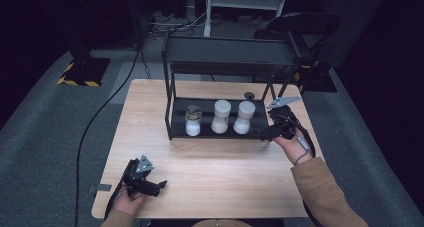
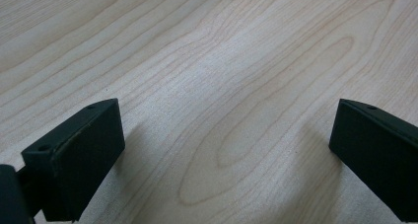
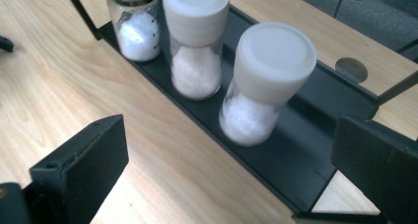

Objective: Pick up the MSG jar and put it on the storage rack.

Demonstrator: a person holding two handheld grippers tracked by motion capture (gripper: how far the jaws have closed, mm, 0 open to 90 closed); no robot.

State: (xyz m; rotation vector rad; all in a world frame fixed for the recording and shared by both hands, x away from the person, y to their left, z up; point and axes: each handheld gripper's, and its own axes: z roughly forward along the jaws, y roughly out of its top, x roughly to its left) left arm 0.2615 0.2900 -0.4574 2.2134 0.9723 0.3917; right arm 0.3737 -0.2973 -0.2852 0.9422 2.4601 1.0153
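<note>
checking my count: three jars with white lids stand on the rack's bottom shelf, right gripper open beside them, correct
Not quite: two jars have white lids; the third jar has a dark metal lid, as the right gripper view shows. All stand on the rack's bottom shelf, right gripper open beside them.

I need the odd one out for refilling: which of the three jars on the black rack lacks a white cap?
The leftmost clear glass jar: its lid is dark and metallic, and it is shorter than both white-capped jars.

Both grippers' fingers [image 2: 79, 155] wide apart, empty.

place: lab | signs: hazard-striped stand base [image 1: 82, 69], floor cables [image 1: 172, 22], dark surroundings
</note>
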